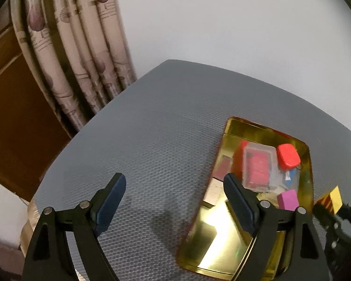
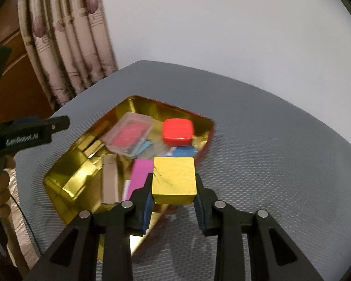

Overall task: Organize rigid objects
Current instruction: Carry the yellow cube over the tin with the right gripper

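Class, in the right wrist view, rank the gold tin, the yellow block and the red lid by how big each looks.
1. gold tin, clearly largest.
2. yellow block, held in the right gripper.
3. red lid.
The block sits nearest the camera, so its lead over the lid is unsure.

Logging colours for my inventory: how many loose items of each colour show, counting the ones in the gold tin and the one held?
Red: 2, a red cap and a clear case with red insert
Pink: 1
Blue: 1
Yellow: 1, the held block
Total: 5; others too blurred.
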